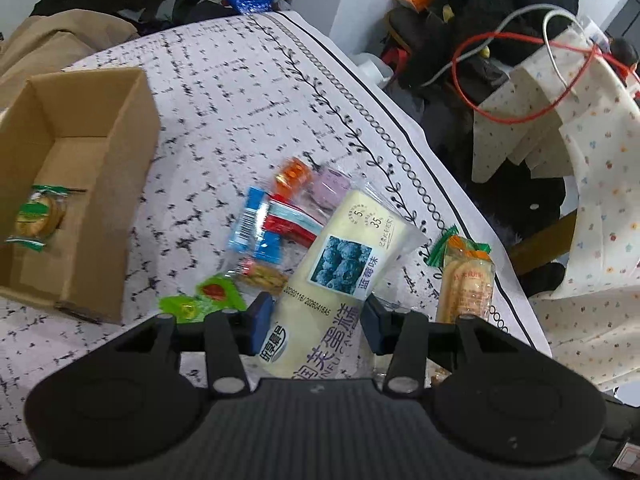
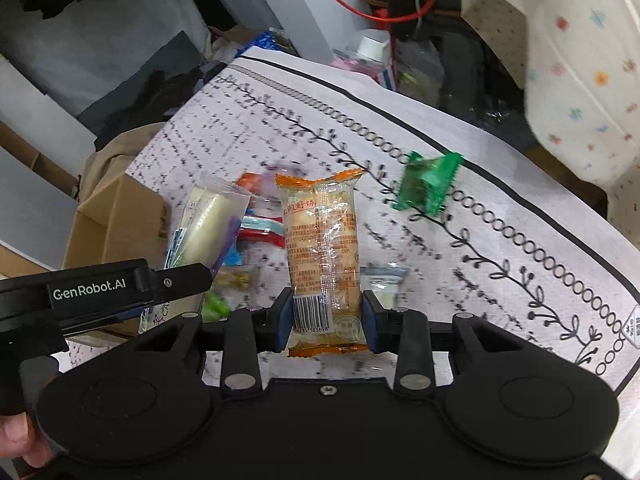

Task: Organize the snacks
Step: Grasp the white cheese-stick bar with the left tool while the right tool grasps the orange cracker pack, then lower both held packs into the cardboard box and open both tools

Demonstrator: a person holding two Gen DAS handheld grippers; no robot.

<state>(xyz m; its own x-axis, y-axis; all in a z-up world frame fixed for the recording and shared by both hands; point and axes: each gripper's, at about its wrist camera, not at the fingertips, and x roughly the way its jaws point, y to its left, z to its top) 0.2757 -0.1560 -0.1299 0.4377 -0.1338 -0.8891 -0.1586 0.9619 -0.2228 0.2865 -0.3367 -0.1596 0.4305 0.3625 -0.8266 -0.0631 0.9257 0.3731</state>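
Observation:
My left gripper (image 1: 316,322) is shut on a long pale yellow cake pack with a blueberry label (image 1: 340,264), held above the patterned tablecloth (image 1: 240,92). My right gripper (image 2: 326,316) is shut on an orange-ended biscuit pack (image 2: 322,248), also lifted over the cloth. The same orange pack shows in the left wrist view (image 1: 466,284), and the yellow pack shows in the right wrist view (image 2: 210,224). A cardboard box (image 1: 116,152) stands at the left with one green-wrapped biscuit (image 1: 38,216) inside. A pile of small snacks (image 1: 272,232) lies on the cloth.
A green wrapped snack (image 2: 428,186) lies apart near the cloth's border. A clear packet (image 2: 386,280) lies just right of my right gripper. Clothes, red and white cables (image 1: 520,76) and floral fabric (image 1: 592,208) crowd the area beyond the table's right edge.

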